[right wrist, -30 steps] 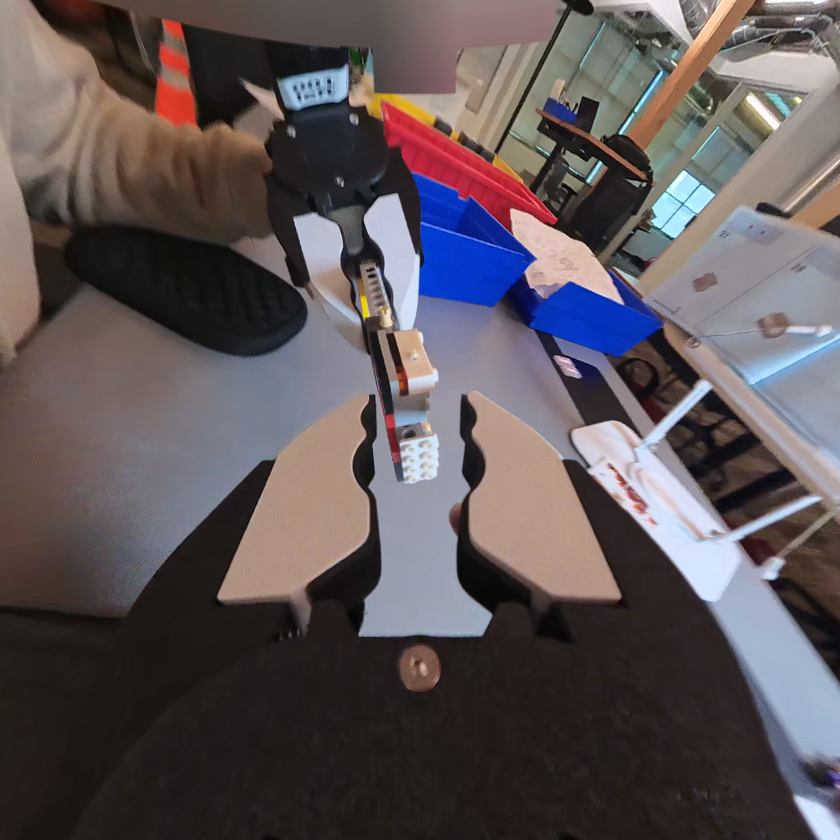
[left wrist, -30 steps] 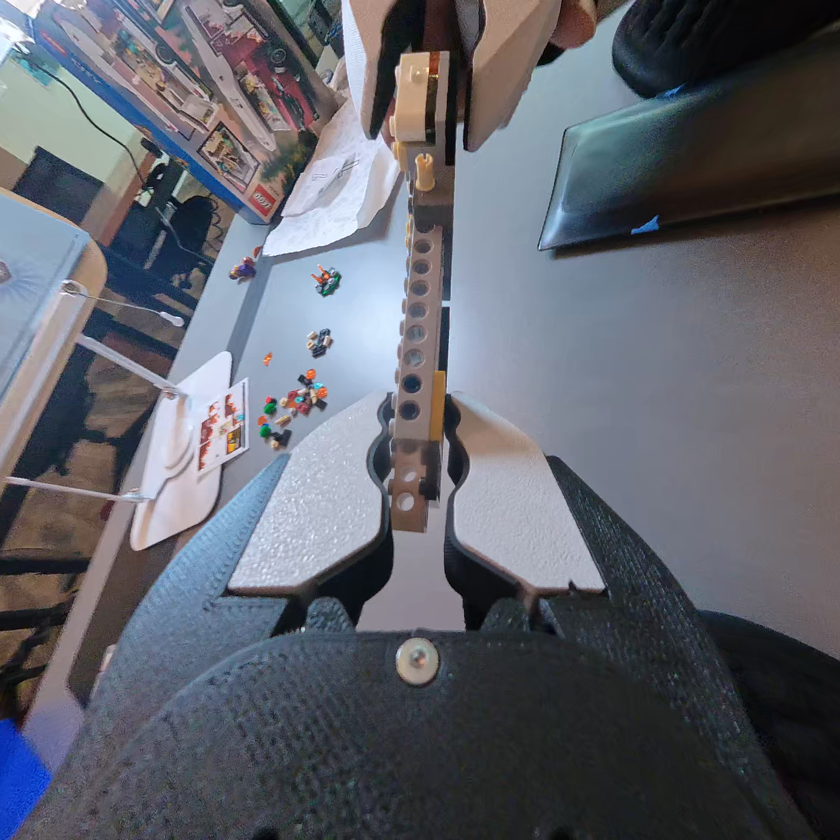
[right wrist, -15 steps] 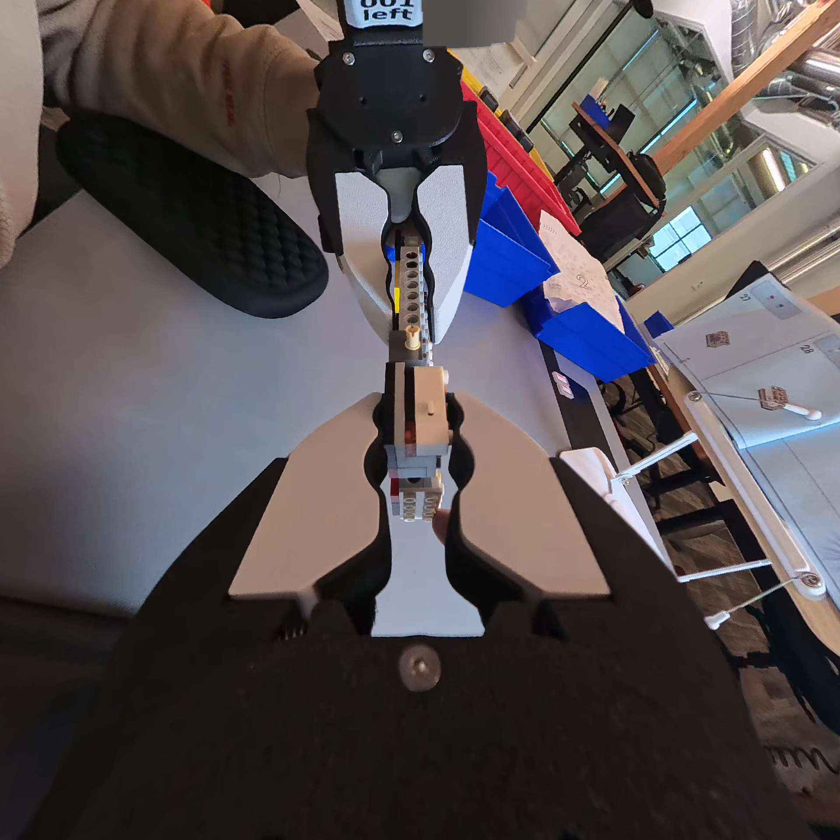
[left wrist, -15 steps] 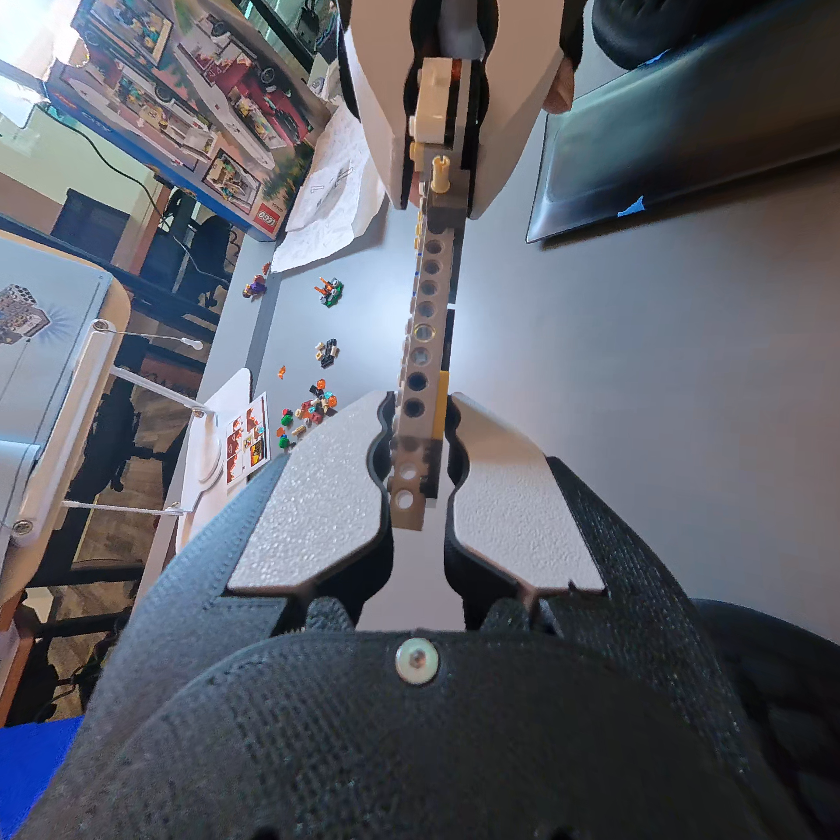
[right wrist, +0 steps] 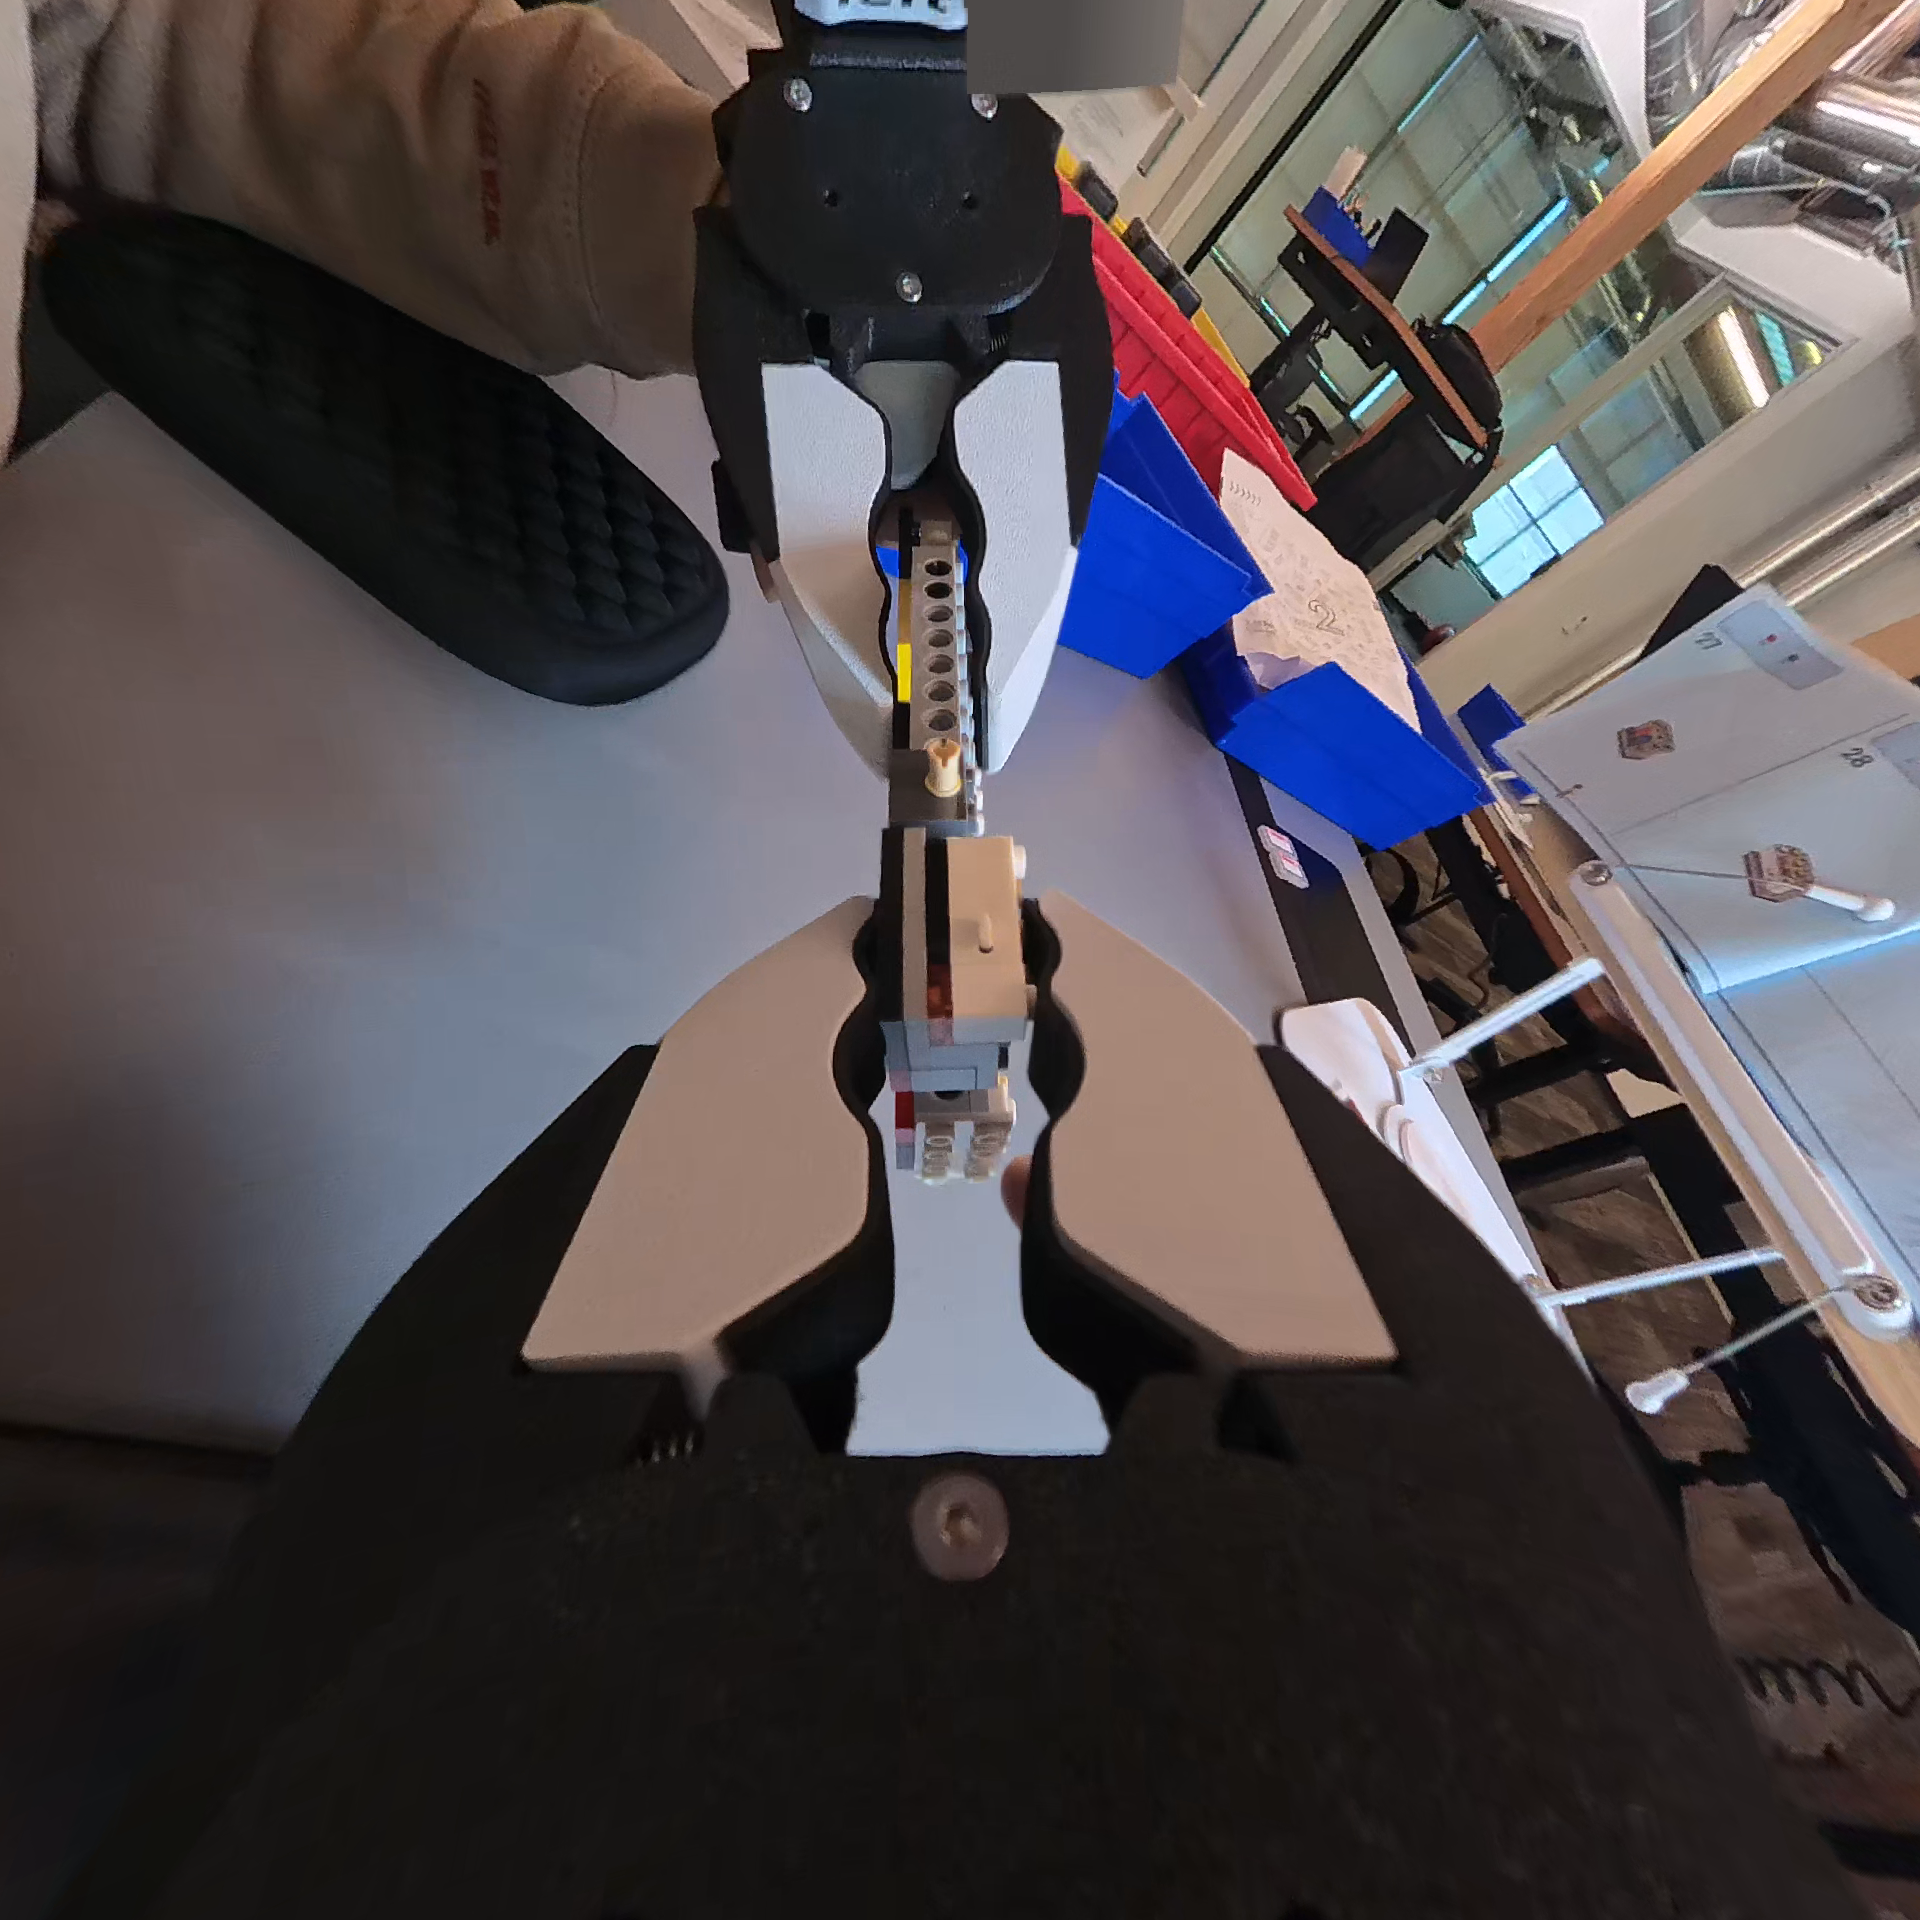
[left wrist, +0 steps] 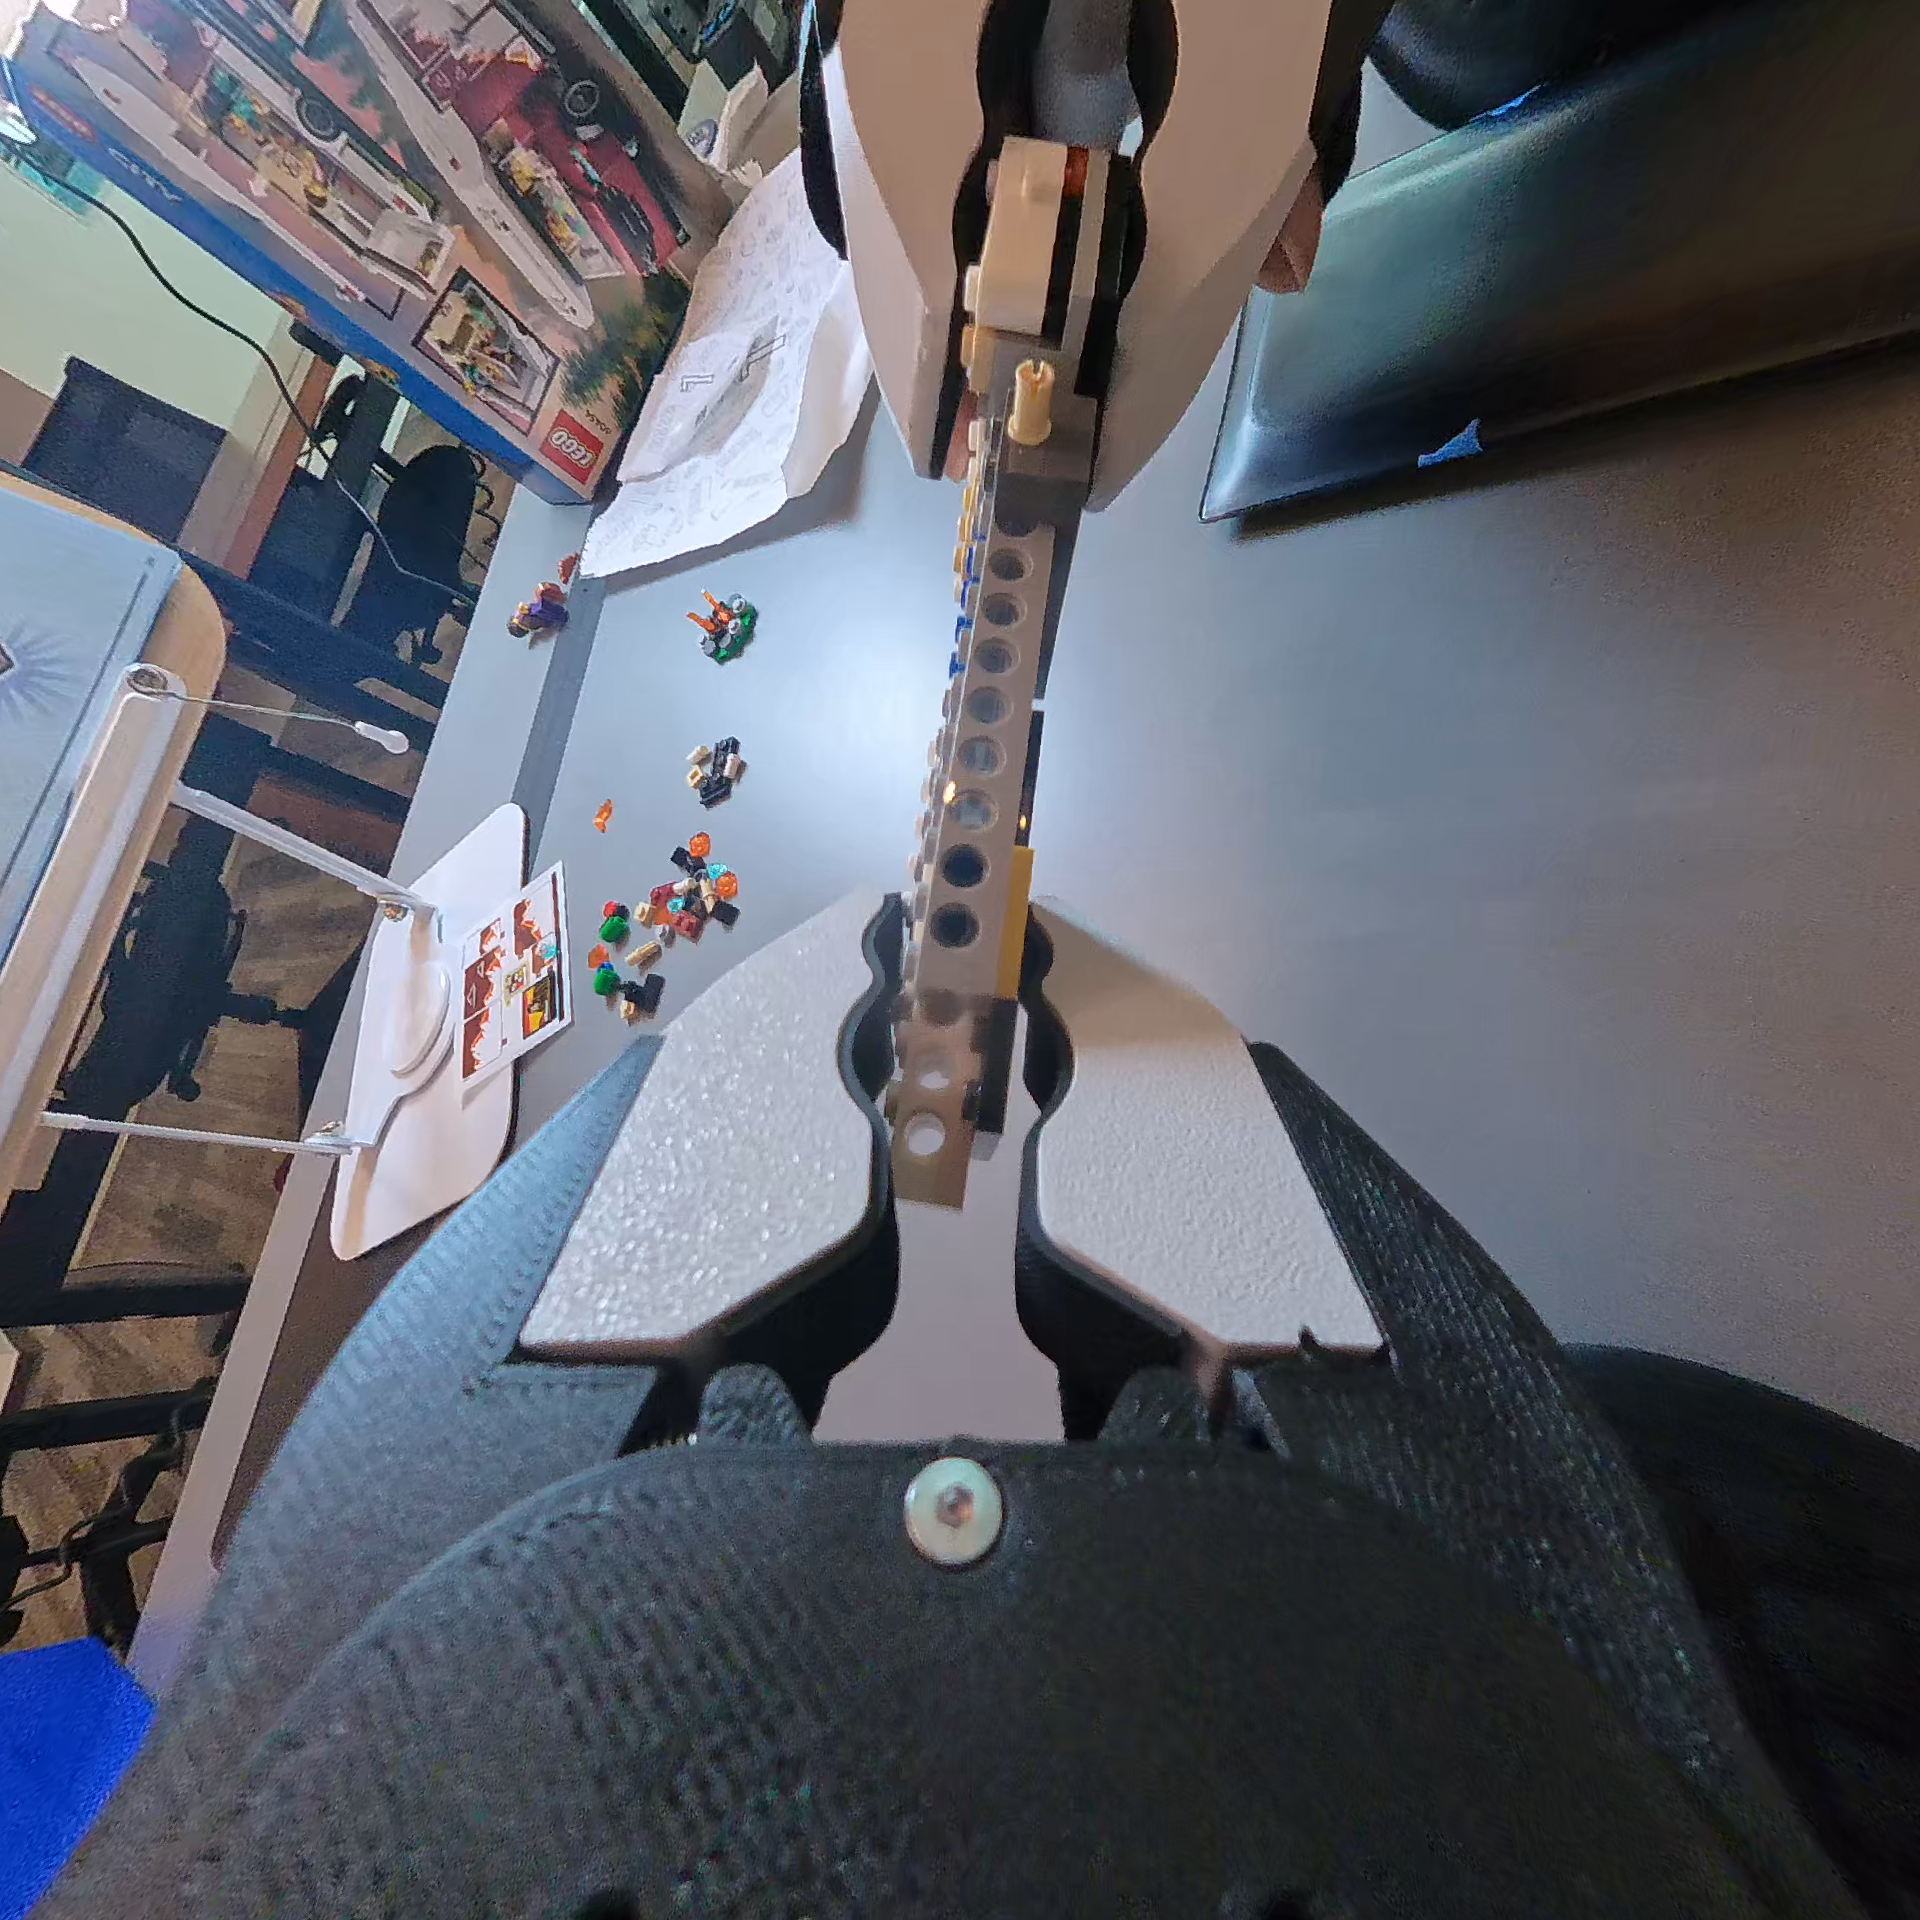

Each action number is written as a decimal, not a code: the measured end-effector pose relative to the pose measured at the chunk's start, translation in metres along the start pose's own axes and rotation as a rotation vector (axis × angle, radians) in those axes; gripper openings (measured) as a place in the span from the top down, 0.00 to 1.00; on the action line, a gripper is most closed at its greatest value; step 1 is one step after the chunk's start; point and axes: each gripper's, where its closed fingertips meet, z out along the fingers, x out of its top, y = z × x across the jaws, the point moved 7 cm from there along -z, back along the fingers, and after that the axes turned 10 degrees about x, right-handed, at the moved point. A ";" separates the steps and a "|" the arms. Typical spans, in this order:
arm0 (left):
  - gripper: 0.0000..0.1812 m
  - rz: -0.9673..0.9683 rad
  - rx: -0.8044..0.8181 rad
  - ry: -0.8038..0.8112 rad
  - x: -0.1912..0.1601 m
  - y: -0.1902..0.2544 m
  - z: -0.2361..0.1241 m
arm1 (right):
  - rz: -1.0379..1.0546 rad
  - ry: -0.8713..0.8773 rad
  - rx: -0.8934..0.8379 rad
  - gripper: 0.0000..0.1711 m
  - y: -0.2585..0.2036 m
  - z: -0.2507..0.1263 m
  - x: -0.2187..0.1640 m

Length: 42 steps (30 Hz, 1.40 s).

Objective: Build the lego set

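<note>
My left gripper [left wrist: 956, 925] is shut on a long grey beam with holes [left wrist: 977, 748] that has a yellow strip on one side. The beam's far dark end carries a tan pin [left wrist: 1031, 400]. My right gripper [right wrist: 954, 914] is shut on a small grey, white, black and red brick assembly [right wrist: 966, 956]. The two grippers face each other above the grey table [left wrist: 1455, 831]. The assembly's end touches the beam's end [right wrist: 938, 644] just past the pin [right wrist: 942, 769]. The right gripper [left wrist: 1018, 483] and assembly [left wrist: 1023, 239] show at the top of the left wrist view. The left gripper [right wrist: 935, 753] shows in the right wrist view.
Loose small bricks [left wrist: 675, 914] lie left of the beam, near a sticker sheet [left wrist: 516, 977] and a white stand base [left wrist: 416, 1091]. A set box [left wrist: 343, 208] and paper bag [left wrist: 738, 374] lie beyond. A black tray [left wrist: 1558, 260], black pad [right wrist: 384, 468], blue bins [right wrist: 1174, 561] and a sleeve [right wrist: 364, 156] surround the work. One gripper's finger ends stand about 7 centimeters off the other's.
My right gripper closed on the brick assembly, which was loose between its open fingers a second ago. The two grippers have drawn closer and now line up end to end.
</note>
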 end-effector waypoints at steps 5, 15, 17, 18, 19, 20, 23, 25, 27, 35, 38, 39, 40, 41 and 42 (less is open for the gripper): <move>0.88 -0.022 -0.031 0.009 -0.003 0.000 -0.001 | -0.009 -0.005 -0.007 0.85 -0.001 0.001 -0.002; 0.88 -0.066 -0.079 0.019 -0.004 0.001 -0.002 | 0.051 0.038 0.049 0.86 -0.003 0.001 -0.003; 0.88 -0.075 -0.088 0.019 -0.005 0.001 -0.002 | 0.065 0.043 0.057 0.87 -0.003 0.002 -0.004; 0.88 -0.082 -0.093 0.018 -0.005 0.001 -0.001 | 0.068 0.045 0.058 0.87 -0.004 0.002 -0.004; 0.88 -0.084 -0.094 0.017 -0.006 0.001 -0.001 | 0.073 0.044 0.058 0.86 -0.004 0.002 -0.005; 0.88 -0.084 -0.098 0.015 -0.006 0.002 0.000 | 0.076 0.044 0.061 0.86 -0.004 0.003 -0.005; 0.88 -0.090 -0.109 0.017 -0.007 0.003 0.001 | 0.088 0.045 0.076 0.86 -0.004 0.002 -0.006; 0.88 -0.099 -0.118 0.023 -0.006 0.004 0.001 | 0.101 0.051 0.089 0.86 -0.004 0.001 -0.007; 0.88 -0.108 -0.130 0.028 -0.006 0.005 0.002 | 0.103 0.052 0.101 0.86 -0.004 0.000 -0.007; 0.88 -0.098 -0.070 0.040 -0.007 0.000 0.002 | 0.031 0.031 -0.018 0.84 0.001 -0.001 -0.005; 0.88 -0.092 -0.016 0.051 -0.007 -0.005 0.002 | 0.031 0.040 -0.063 0.79 0.007 -0.007 -0.004; 0.88 -0.090 -0.007 0.054 -0.007 -0.006 0.001 | 0.029 0.045 -0.081 0.79 0.009 -0.009 -0.003; 0.88 -0.084 0.000 0.055 -0.007 -0.006 0.001 | 0.027 0.047 -0.092 0.79 0.010 -0.011 -0.003; 0.88 -0.081 0.002 0.055 -0.007 -0.006 0.002 | 0.026 0.048 -0.096 0.79 0.011 -0.012 -0.003; 0.88 -0.083 -0.004 0.056 -0.007 -0.005 0.002 | 0.028 0.047 -0.095 0.79 0.011 -0.013 -0.003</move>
